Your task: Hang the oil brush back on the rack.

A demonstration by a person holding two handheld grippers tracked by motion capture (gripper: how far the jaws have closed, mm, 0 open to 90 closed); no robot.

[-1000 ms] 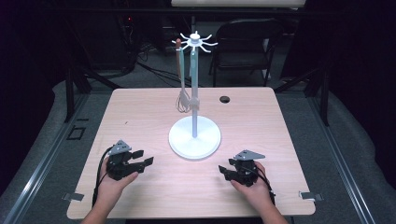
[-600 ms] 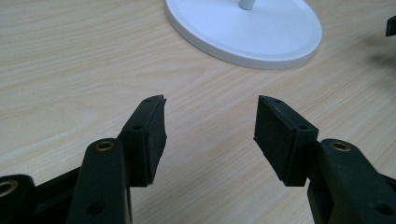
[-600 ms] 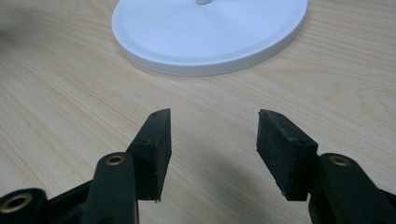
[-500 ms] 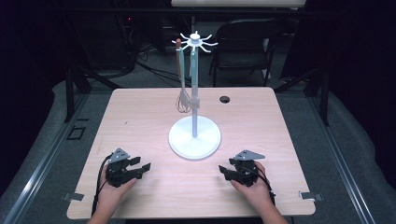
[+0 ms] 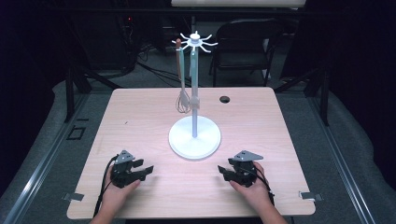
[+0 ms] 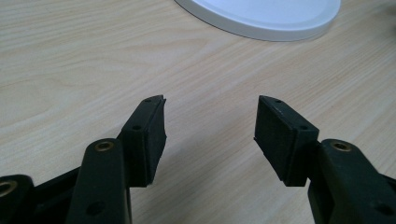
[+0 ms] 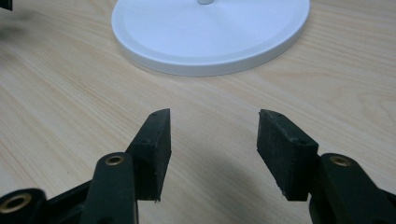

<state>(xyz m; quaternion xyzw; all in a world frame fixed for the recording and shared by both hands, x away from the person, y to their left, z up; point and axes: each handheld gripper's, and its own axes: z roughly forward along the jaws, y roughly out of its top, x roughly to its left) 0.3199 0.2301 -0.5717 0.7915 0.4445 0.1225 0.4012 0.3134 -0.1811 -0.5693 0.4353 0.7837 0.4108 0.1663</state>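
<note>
Left tool on desk, jaws apart, empty. White stand mid-desk, between both tools; whisk hung from its hooks. Right tool on desk, jaws apart, empty.

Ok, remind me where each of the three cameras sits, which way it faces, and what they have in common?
High view: above the person's side, looking forward and down on the table; both hands, left gripper and right gripper show.
Left gripper view: rides the left gripper, looking along its open jaws, low over the wood, toward the stand's white base.
Right gripper view: rides the right gripper, open jaws facing the same base.
Shared: all three show the white base and the wooden tabletop.
</note>
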